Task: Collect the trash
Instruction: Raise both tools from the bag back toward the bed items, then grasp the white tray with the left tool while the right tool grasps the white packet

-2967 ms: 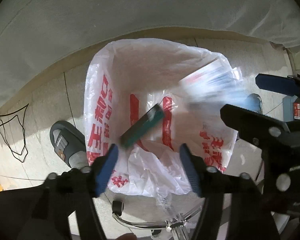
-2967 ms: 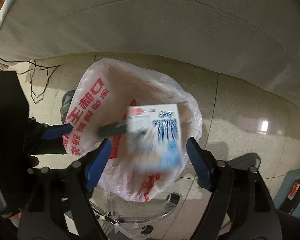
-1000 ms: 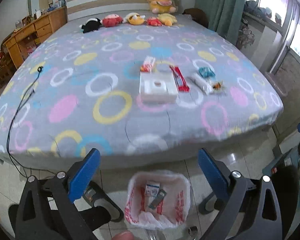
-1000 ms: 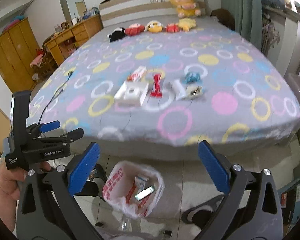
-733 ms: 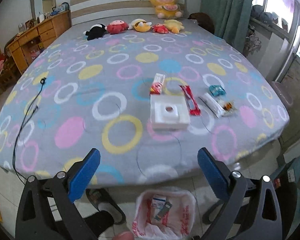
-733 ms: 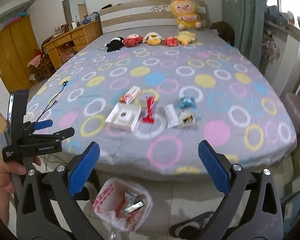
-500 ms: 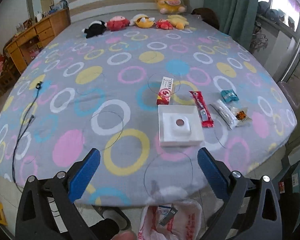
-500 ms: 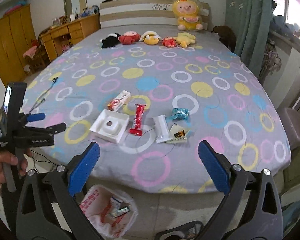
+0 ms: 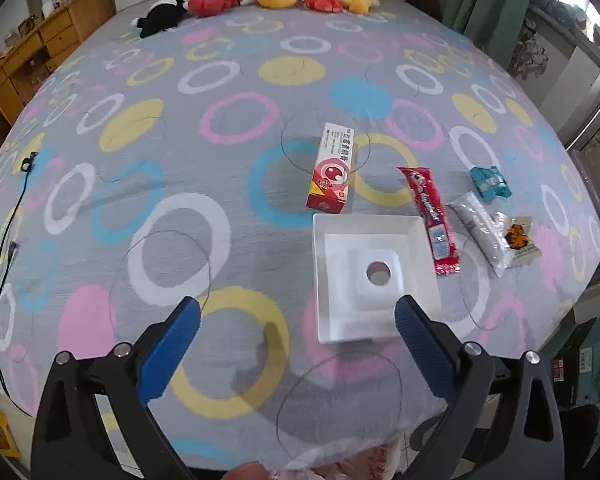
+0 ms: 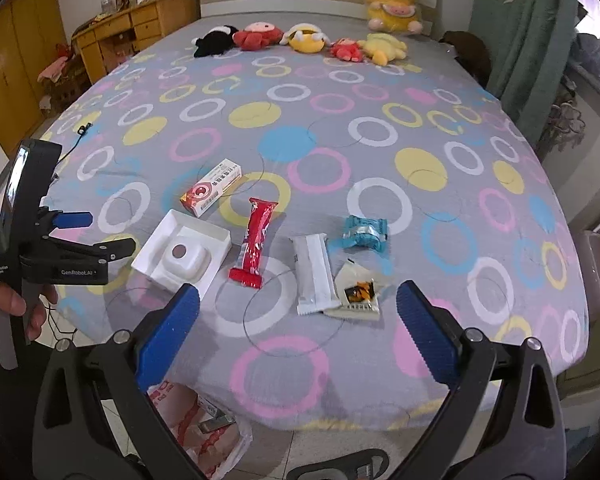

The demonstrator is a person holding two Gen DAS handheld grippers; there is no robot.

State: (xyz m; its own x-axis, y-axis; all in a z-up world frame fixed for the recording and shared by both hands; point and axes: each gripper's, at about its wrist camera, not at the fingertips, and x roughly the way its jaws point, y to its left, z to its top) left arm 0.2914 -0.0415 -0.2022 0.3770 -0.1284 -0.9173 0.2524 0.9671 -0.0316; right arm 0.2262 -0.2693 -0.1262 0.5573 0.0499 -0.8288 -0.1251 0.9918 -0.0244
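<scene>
Both tongs spread wide and empty: left tongs point(image 9: 296, 320) hover over the near edge of the bed point(image 9: 100, 208), right tongs point(image 10: 298, 308) likewise, a bit further right. Trash is laid out mid-bed, near side. In front of the left tongs sits the white tray point(image 9: 374, 276) with a raised insert; just beyond it the red-and-white carton point(image 9: 334, 172), touching or nearly touching the tray's far edge. Right of the tray: red wrapper point(image 10: 256, 242), then white sachet point(image 10: 314, 276), a cream packet point(image 10: 358, 290) overlapping its near right side, and a teal wrapper point(image 10: 364, 232) further back. Trash bag point(image 10: 196, 428) is on the floor below the bed's near edge, already holding some items. Handling guess: all light. Tray looks like stiff thin plastic, so we'd pinch one rim wall, not the base. Carton stiff, take across its narrow faces. Wrappers soft, slick and flat on the sheet, so we'd pinch a crimped end and expect to snag fabric.
</scene>
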